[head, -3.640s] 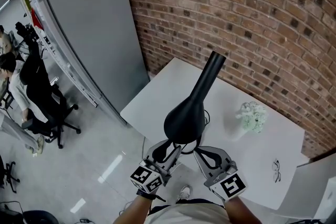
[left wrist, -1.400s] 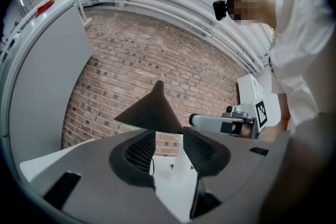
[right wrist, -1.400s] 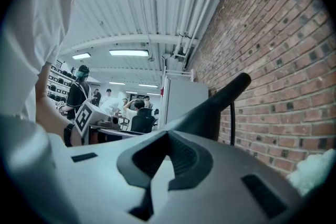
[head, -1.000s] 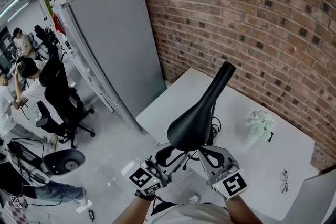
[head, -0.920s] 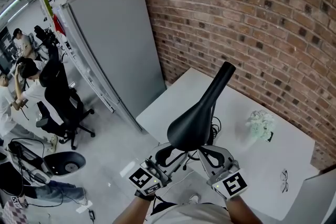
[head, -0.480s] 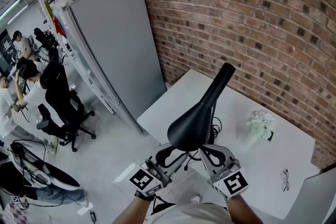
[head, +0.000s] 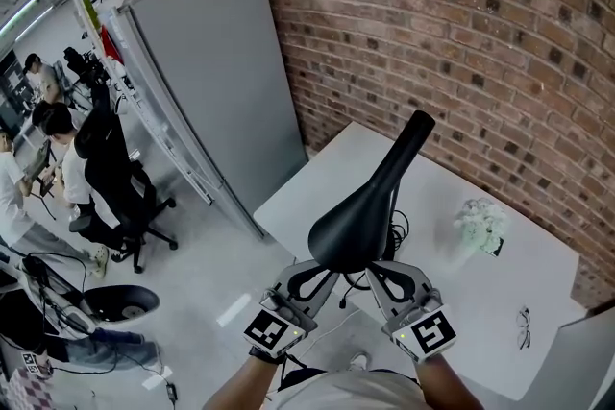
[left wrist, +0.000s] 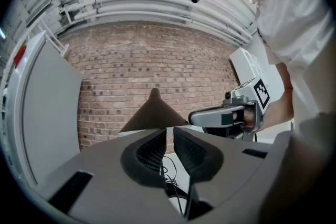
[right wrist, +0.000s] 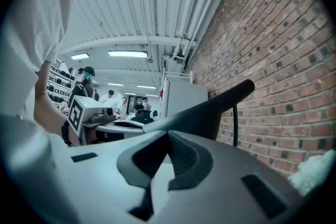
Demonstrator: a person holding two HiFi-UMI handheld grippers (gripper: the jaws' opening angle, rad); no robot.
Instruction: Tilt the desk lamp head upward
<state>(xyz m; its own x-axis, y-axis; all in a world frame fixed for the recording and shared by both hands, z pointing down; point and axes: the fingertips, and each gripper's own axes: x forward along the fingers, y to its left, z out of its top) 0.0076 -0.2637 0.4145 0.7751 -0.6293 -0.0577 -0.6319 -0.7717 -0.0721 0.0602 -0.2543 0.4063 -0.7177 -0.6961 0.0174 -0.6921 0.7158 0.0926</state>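
A black desk lamp stands on the white desk [head: 317,178], its cone-shaped head [head: 351,221] toward me and its neck [head: 404,149] rising toward the brick wall. My left gripper [head: 322,272] is at the near rim of the head. Its jaws have just been closing and now pinch the rim's edge at their tips [left wrist: 167,131], under the dark lamp head [left wrist: 152,115]. My right gripper [head: 375,269] is shut on the same rim a little to the right, and its tips [right wrist: 167,135] meet at the lamp head [right wrist: 199,113]. The head hides both sets of fingertips from above.
A small white flower pot [head: 480,226] and a pair of glasses [head: 522,326] sit on the desk to the right. The lamp's cable [head: 394,230] coils near its base. A tall grey panel [head: 211,72] leans beside the brick wall. People sit on office chairs [head: 106,197] at far left.
The left gripper's jaws have gone from wide open to nearly closed at the lamp head's rim. The right gripper and the lamp have kept their places. The people at the left shifted.
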